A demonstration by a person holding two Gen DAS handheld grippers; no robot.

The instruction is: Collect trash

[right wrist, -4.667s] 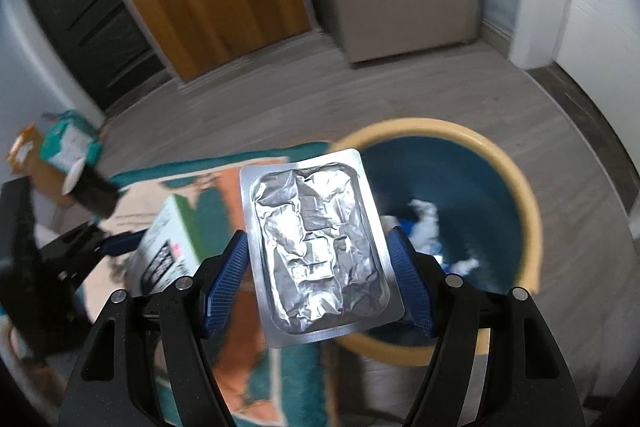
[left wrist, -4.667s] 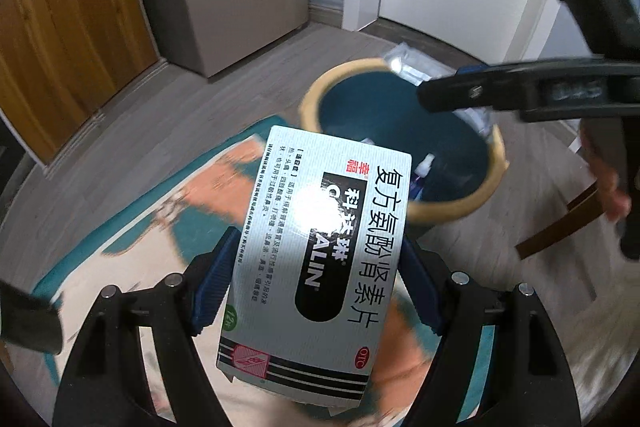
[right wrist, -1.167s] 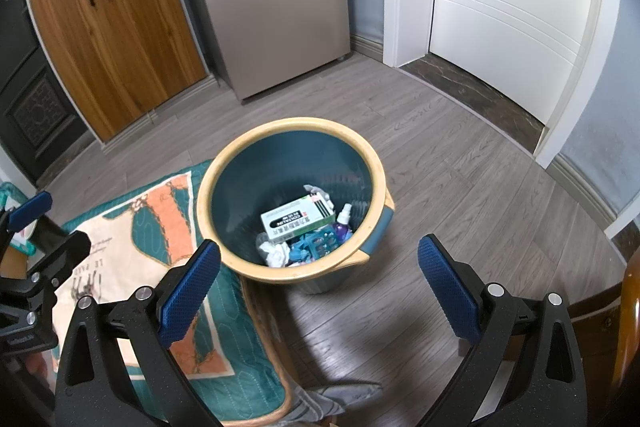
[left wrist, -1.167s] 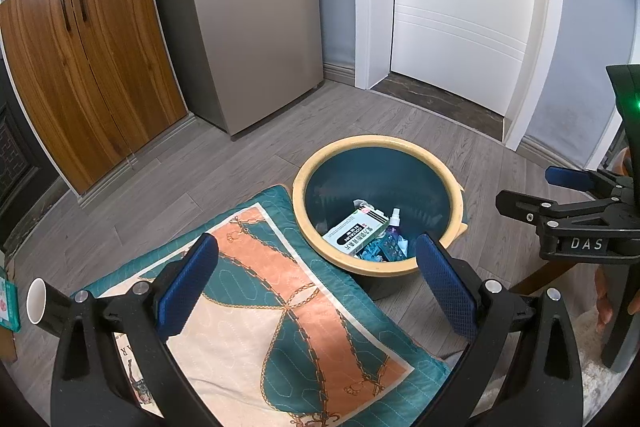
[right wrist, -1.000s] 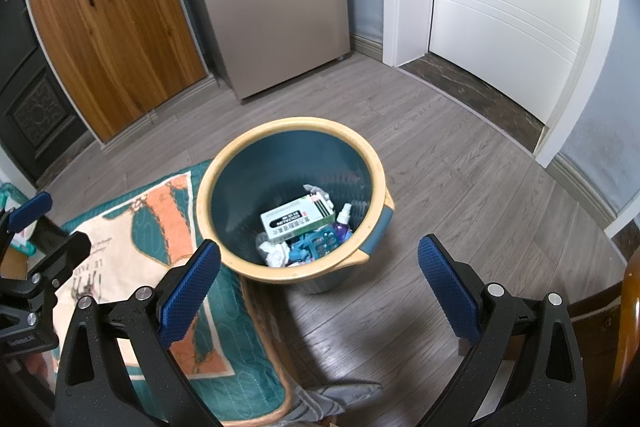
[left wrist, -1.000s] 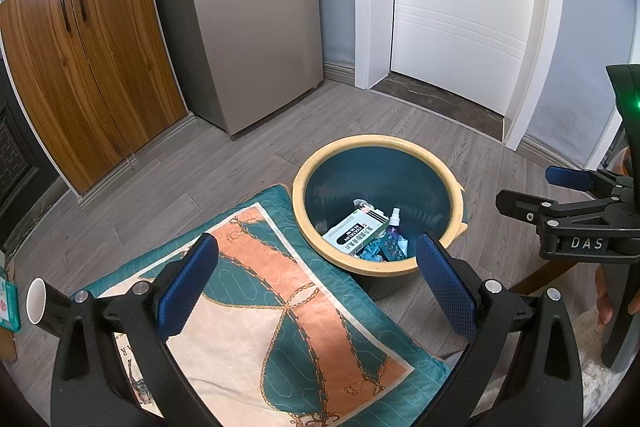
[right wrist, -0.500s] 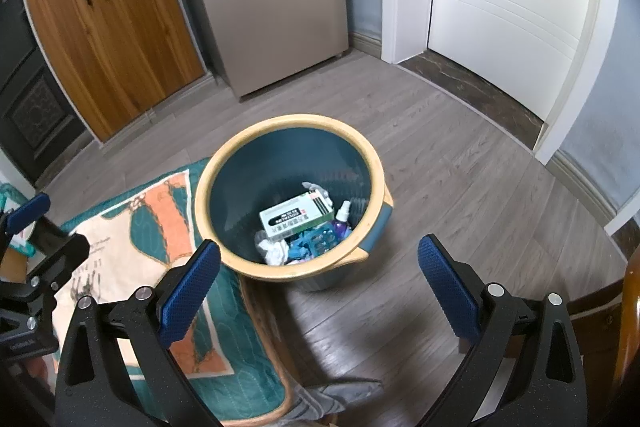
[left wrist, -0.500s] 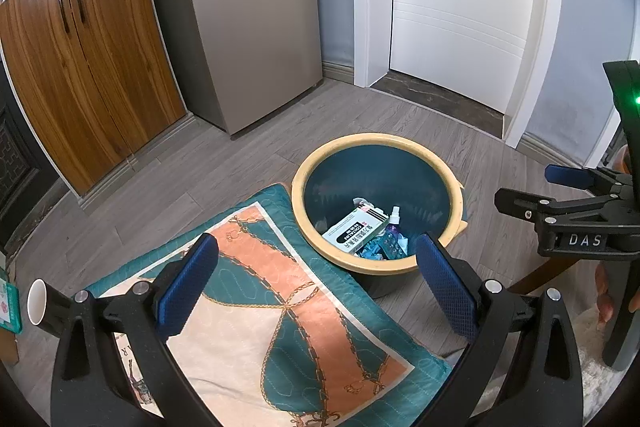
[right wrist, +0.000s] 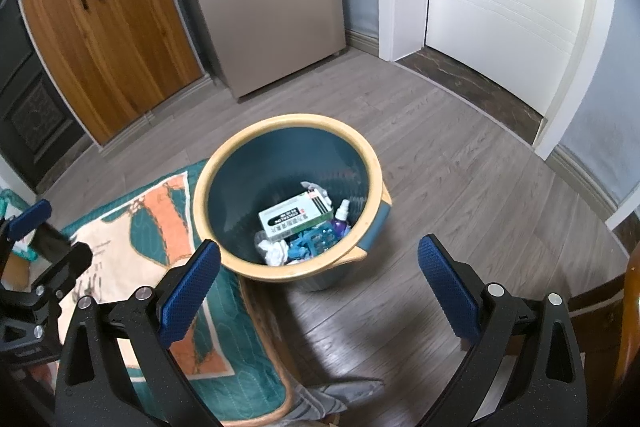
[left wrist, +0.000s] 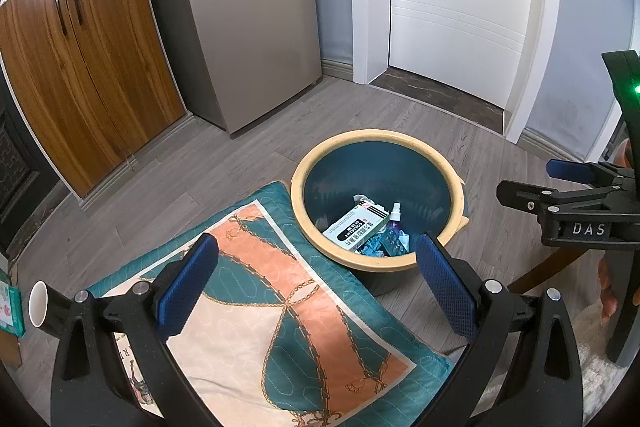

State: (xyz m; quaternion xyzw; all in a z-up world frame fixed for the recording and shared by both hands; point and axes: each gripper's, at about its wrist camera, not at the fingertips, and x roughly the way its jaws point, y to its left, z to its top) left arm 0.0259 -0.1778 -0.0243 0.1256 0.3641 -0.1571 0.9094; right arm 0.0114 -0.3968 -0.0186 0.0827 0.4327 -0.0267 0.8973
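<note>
Standing at the far left is a wooden cabinet [left wrist: 80, 75], and a grey fridge [left wrist: 248, 15] stands just beside it on the right. Near the left edge of the left wrist view, a white paper cup [left wrist: 38, 303] points its open mouth toward the camera. A cushion [left wrist: 280, 311] with a teal border and orange and cream shapes lies in the near part, between the floor and the camera. The left hand-held gripper [left wrist: 316, 287] hangs over this cushion with its two blue pads wide apart, and nothing is between them.

To the right of the cushion, touching its corner, a round bin [left wrist: 400, 137] stands on the grey wooden floor [left wrist: 200, 167]. The bin has a yellow rim and is dark teal inside. The trash lies on its bottom: a white medicine box [left wrist: 354, 229] with a black label on top, a small spray bottle [left wrist: 394, 215] with a white cap just beside the box on the right, some crumpled white paper [right wrist: 274, 251] at the near side, and blue packs [left wrist: 390, 241] partly hidden by the rim.

The right hand-held gripper [right wrist: 318, 287] is also open wide and holds nothing; in its own view the bin sits between its pads, farther away. Behind the bin, at the far right, is a white door [left wrist: 460, 7].
</note>
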